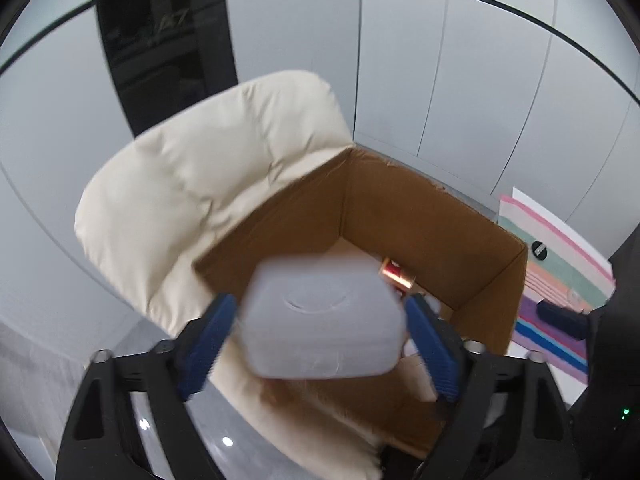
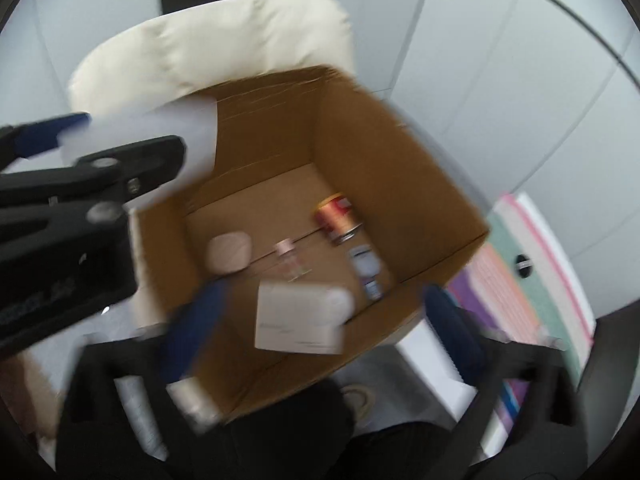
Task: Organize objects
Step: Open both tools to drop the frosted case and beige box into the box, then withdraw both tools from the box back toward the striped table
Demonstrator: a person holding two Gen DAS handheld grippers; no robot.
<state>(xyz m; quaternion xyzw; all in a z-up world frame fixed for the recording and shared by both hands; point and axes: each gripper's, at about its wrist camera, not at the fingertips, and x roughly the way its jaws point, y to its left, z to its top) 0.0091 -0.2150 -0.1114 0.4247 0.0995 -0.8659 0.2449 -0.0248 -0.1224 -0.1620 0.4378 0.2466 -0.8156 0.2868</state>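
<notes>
My left gripper [image 1: 321,301] hangs over the near left corner of an open cardboard box [image 1: 400,200]. A translucent white plastic container [image 1: 324,320], blurred, lies between its blue pads [image 1: 212,336]; thin gaps show on both sides, so the jaws are open. The right wrist view shows that gripper [image 2: 132,136] and the container [image 2: 188,132] at the left rim. My right gripper [image 2: 324,328] stands wide open above the box's [image 2: 400,184] near side. A white carton [image 2: 300,316] lies below, between its blurred pads [image 2: 196,332], untouched.
On the box floor lie a red-gold can [image 2: 336,218], a small clear bottle [image 2: 290,260], a pink rounded object [image 2: 230,256] and a blue-white bottle [image 2: 366,270]. The box rests on a cream padded chair [image 1: 200,184]. A striped cloth [image 1: 560,264] lies to the right.
</notes>
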